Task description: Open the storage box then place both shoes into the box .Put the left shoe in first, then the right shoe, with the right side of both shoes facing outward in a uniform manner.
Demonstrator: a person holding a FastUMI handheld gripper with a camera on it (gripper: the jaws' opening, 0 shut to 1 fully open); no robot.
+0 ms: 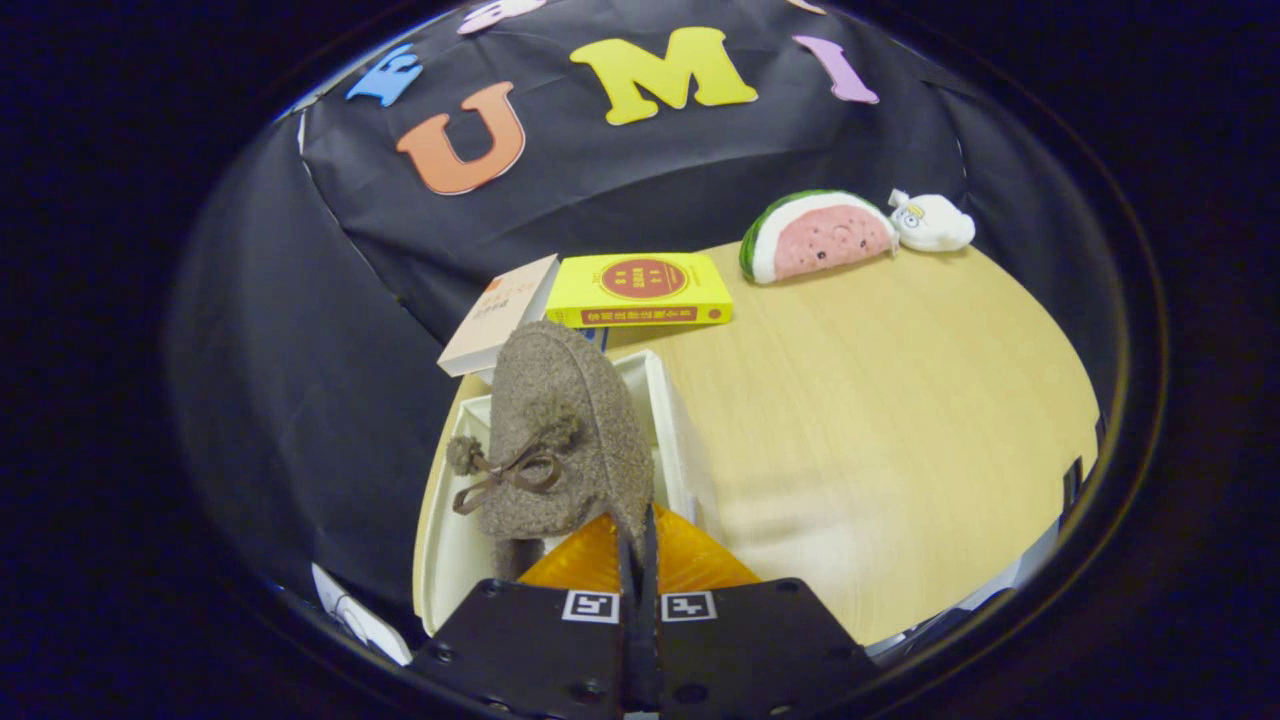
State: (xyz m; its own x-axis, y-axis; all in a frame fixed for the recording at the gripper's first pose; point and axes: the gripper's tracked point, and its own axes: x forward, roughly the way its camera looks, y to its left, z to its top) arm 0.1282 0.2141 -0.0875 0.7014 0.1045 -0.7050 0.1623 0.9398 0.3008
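Observation:
A fuzzy brown shoe (565,440) with a brown bow and pompoms hangs just ahead of my gripper (638,535), toe pointing away. Both fingers are pressed together on the shoe's rear edge, so the gripper is shut on it. The shoe hovers over the open white storage box (678,430), whose walls show on both sides of it. The inside of the box is mostly hidden behind the shoe, so I cannot tell whether another shoe lies in it.
A yellow book (642,289) and a pale book (500,314) lie just beyond the box. A watermelon plush (818,236) and a small white plush (932,222) sit at the far side of the wooden table (880,420). A white sheet (355,618) lies left of the fingers.

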